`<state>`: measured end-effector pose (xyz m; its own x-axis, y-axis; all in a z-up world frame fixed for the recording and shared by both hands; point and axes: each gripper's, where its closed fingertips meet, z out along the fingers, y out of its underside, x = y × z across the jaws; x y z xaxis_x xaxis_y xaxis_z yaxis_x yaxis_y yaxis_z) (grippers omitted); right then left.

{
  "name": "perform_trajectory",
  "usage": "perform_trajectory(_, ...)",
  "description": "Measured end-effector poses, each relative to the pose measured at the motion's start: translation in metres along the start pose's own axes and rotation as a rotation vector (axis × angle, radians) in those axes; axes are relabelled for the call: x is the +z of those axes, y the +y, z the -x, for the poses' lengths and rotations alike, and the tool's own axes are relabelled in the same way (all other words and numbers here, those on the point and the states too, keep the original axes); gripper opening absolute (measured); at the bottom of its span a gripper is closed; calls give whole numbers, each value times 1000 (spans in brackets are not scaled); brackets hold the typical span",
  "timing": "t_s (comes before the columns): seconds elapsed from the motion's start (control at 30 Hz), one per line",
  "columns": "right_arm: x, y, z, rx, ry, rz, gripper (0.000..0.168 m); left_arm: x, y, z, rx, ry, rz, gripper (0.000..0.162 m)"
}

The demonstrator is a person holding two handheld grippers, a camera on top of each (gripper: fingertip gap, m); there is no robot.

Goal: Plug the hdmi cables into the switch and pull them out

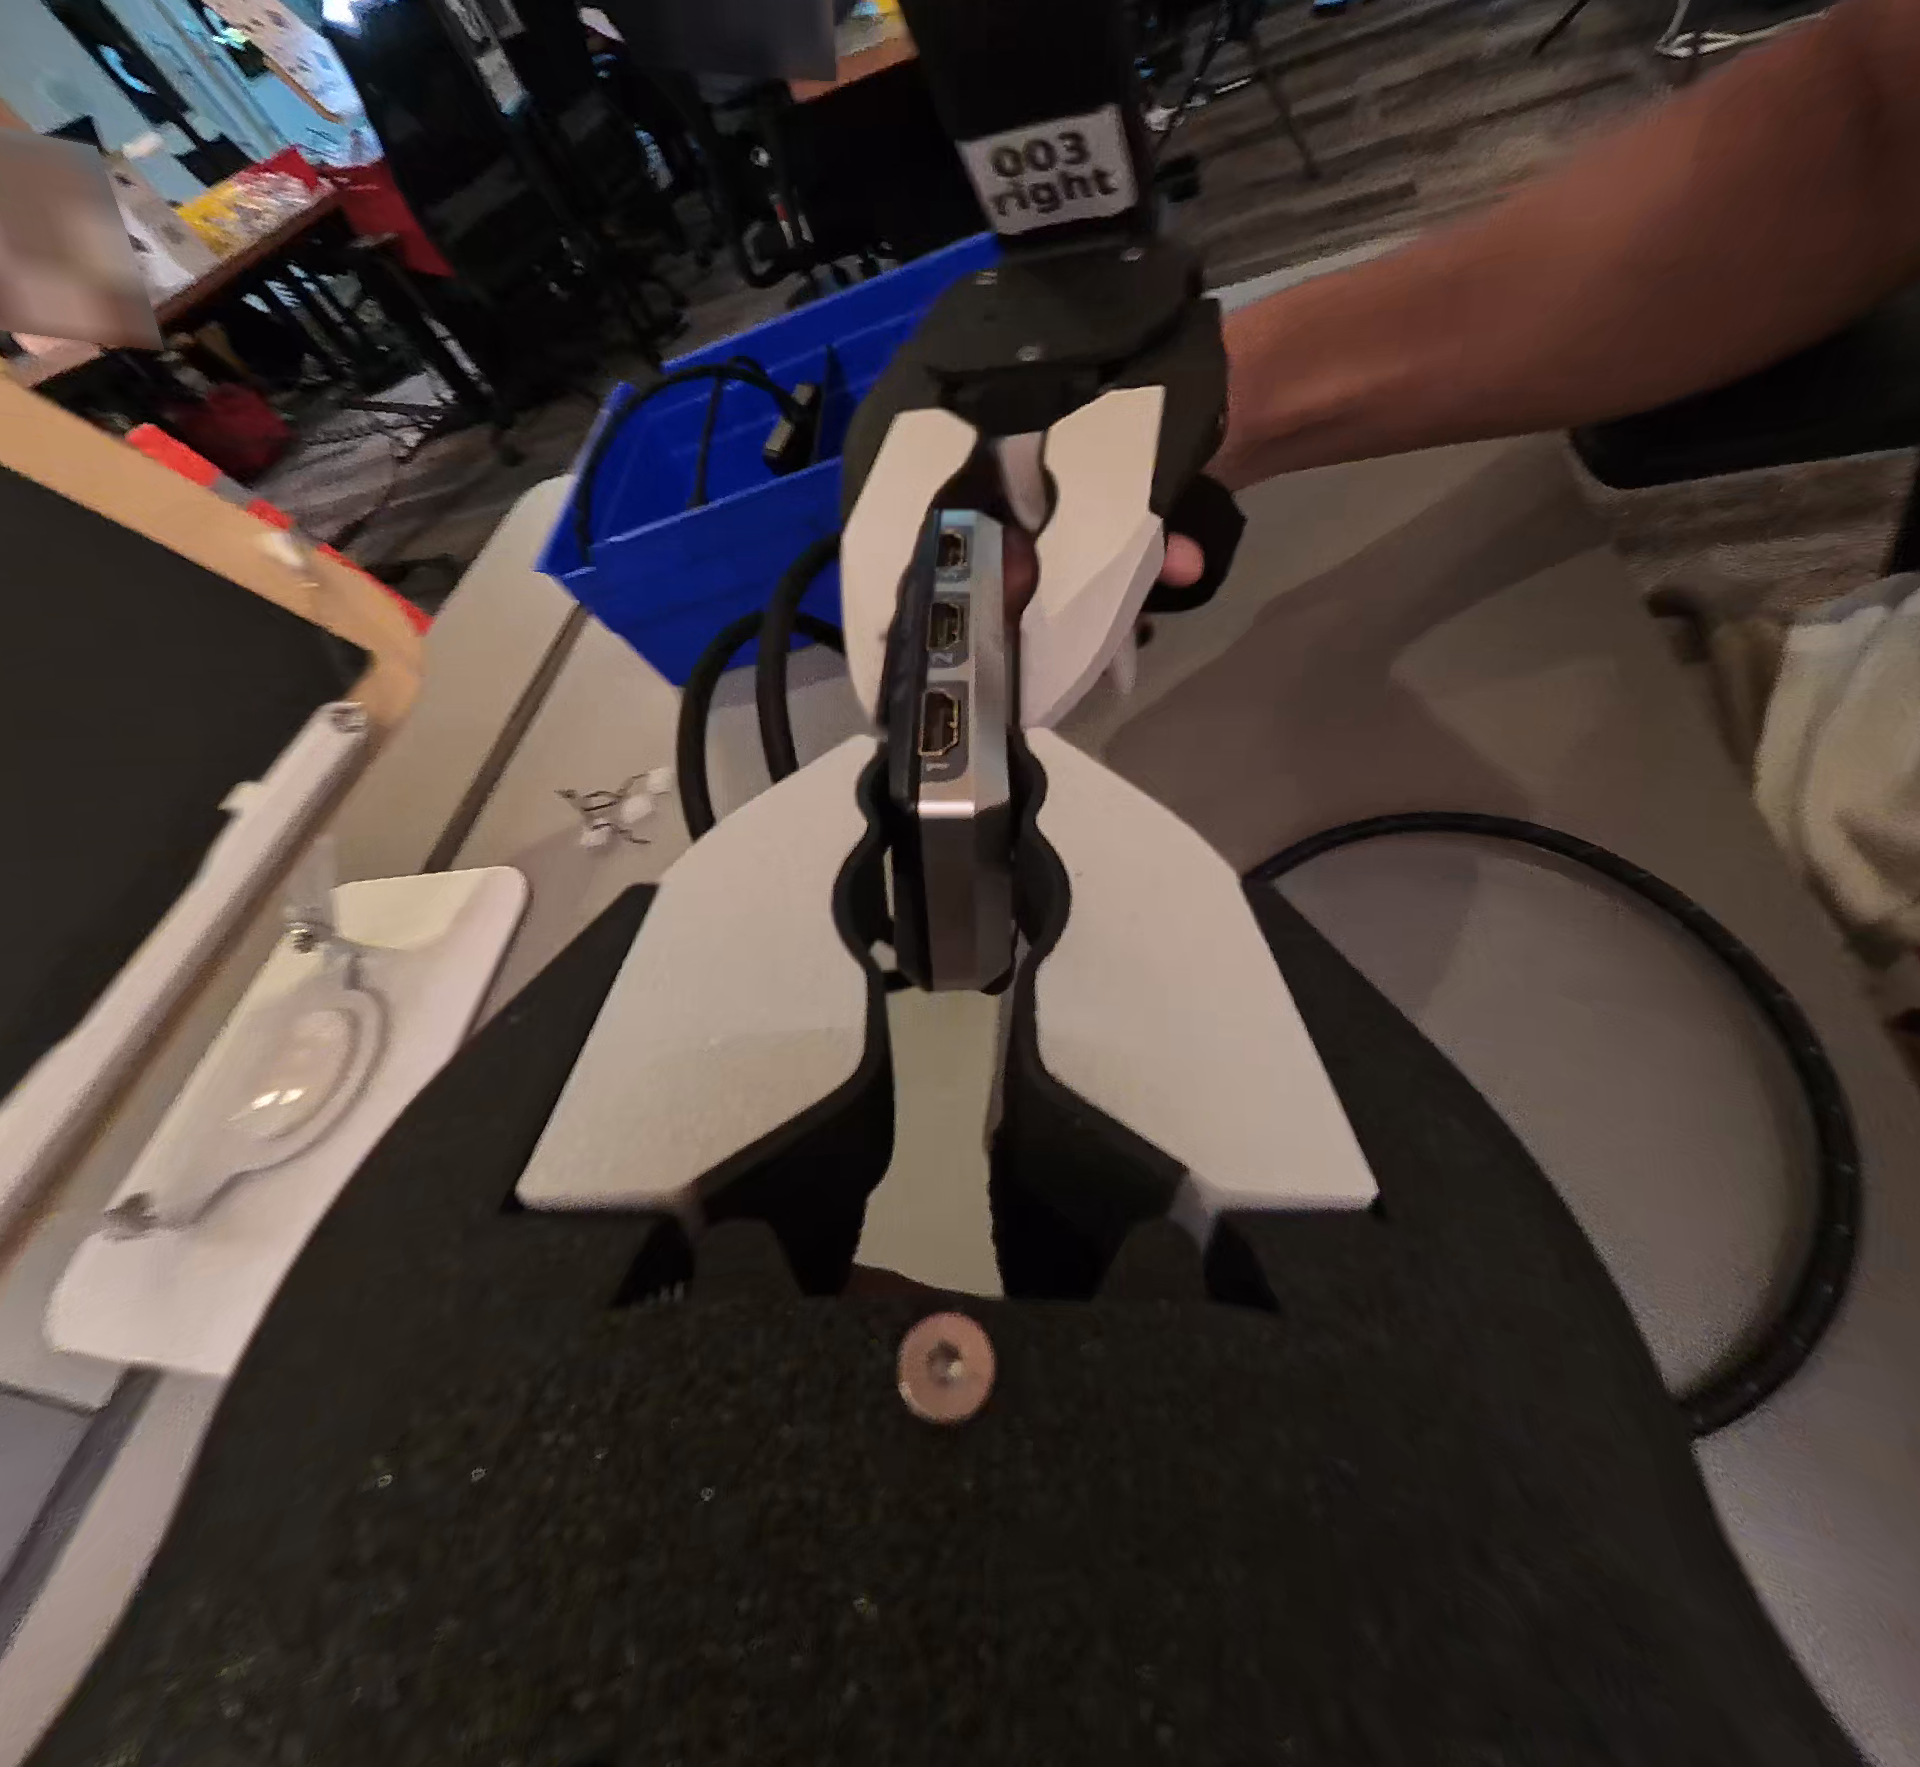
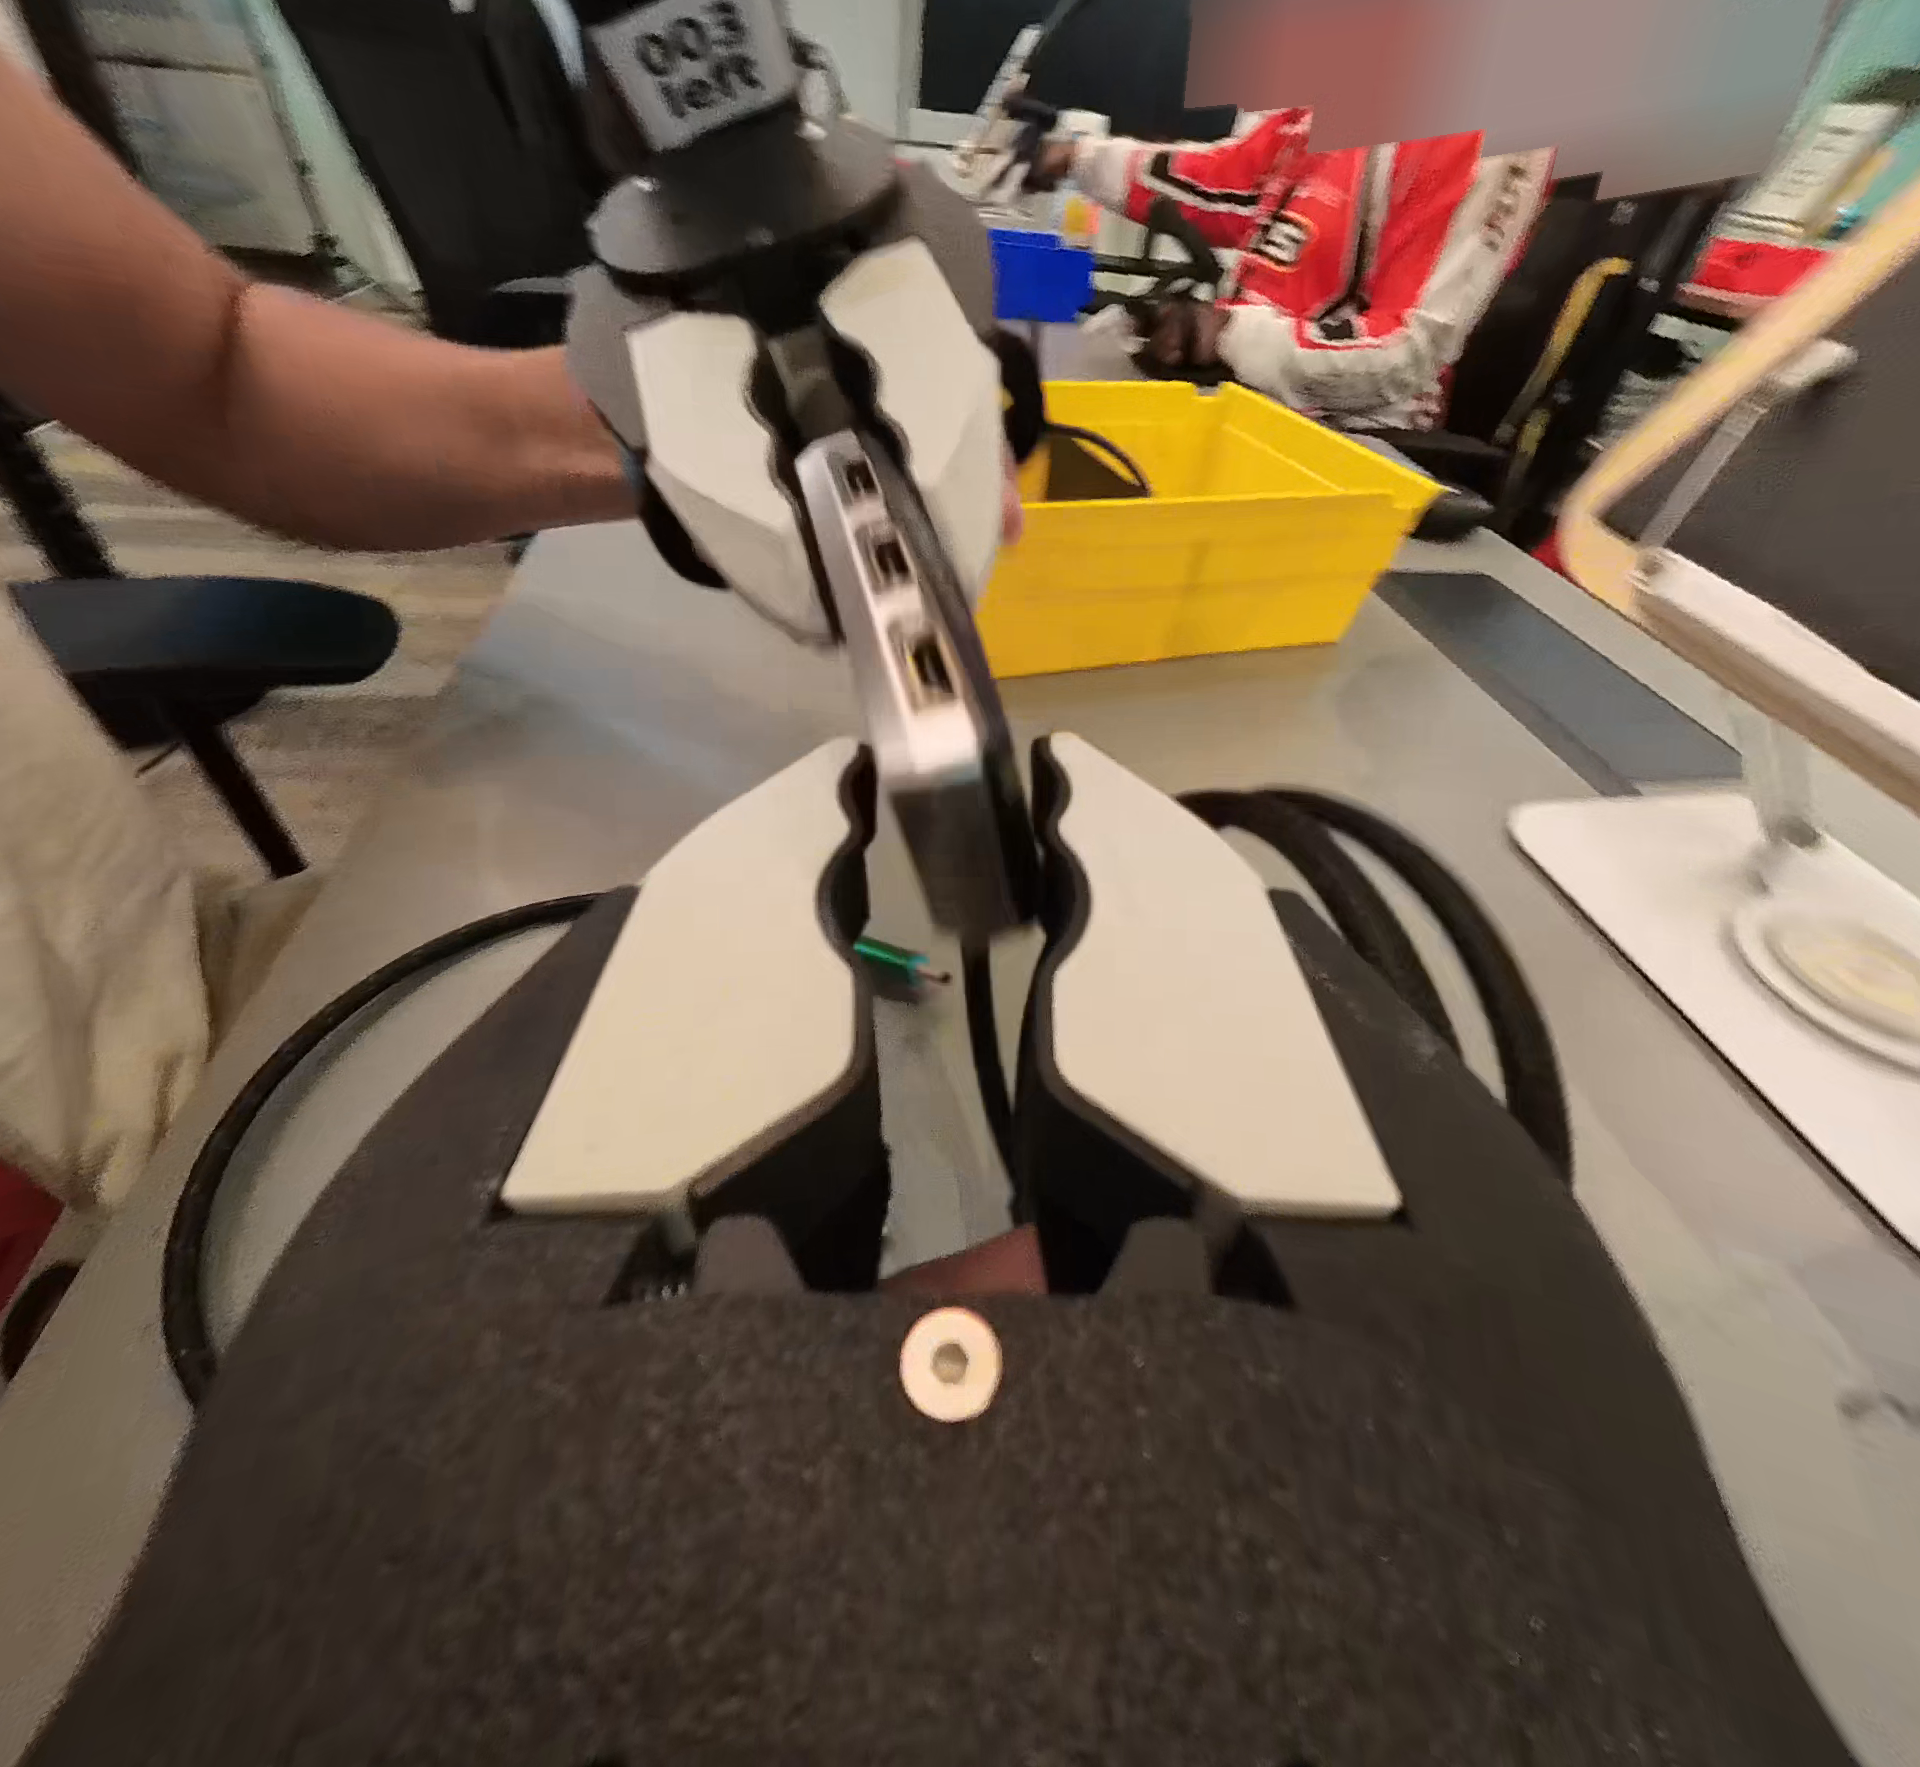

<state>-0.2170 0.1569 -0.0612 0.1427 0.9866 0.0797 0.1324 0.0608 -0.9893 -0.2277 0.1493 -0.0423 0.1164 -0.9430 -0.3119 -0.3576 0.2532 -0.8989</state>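
Two grippers meet on one switch [image 1: 951, 761], a slim silver box with a dark face, held in the air above the grey table [image 1: 1507, 782] and turned on edge. The left gripper [image 1: 948, 870] has its two white fingers [image 1: 769, 969] closed in on one end of the box, the black inner pads pressing both flat sides. The right gripper [image 2: 951, 844] faces it from the opposite end; in its own view the fingers [image 2: 727, 969] sit narrowly apart around the box's corner, the right pad touching the dark face, while a slim gap shows on the left side, so a firm clamp cannot be told from the pictures. Three ports line the upward narrow edge of the switch, all three bare, with no plug in any of them.

Below, black HDMI cables [image 1: 1714, 1042] lie loose on the table: one wide loop curves just beside the left gripper, and two strands arch behind it near the blue bin [image 1: 665, 533]. One more cable end sits inside that bin. One yellow bin [image 2: 1226, 533] stands on the table behind the switch in the right wrist view. One small green piece [image 2: 891, 964] lies on the table under the switch. One white stand base [image 2: 1662, 938] rests at the table's side. Two bare forearms [image 1: 1507, 346] reach in, one behind each gripper.
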Motion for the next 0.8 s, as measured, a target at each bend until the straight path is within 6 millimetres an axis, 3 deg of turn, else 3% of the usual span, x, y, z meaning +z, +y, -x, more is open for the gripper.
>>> perform_trajectory(0.1, -24, 3, -27, 54, 213, 46, 27, -26, -8, 38, 31, -158, -8, 20)
perform_trajectory(0.17, -38, 8, -33, 113, 357, 108, 24, -39, 2, 59, 108, -304, 69, 20)
perform_trajectory(0.27, -35, 37, 1, 301, 353, 277, 39, -37, 23, 62, 129, -410, 123, 20)
perform_trajectory(0.37, -39, 87, 23, 368, 466, 504, 47, -30, 45, 53, 85, -445, 129, 24)
perform_trajectory(0.43, -46, 116, 33, 388, 550, 631, 47, -30, 51, 47, 62, -442, 102, 23)
perform_trajectory(0.5, -44, 130, 49, 428, 551, 672, 46, -32, 57, 45, 26, -440, 97, 20)
perform_trajectory(0.6, -41, 137, 62, 515, 577, 638, 42, -33, 59, 41, -14, -420, 69, 20)
perform_trajectory(0.67, -32, 129, 62, 543, 592, 563, 39, -33, 59, 42, -14, -418, 67, 20)
perform_trajectory(0.73, -5, 110, 61, 554, 541, 463, 34, -36, 59, 46, -30, -427, 57, 20)
perform_trajectory(0.8, 27, 107, 57, 560, 519, 476, 39, -38, 59, 50, -43, -432, 51, 20)
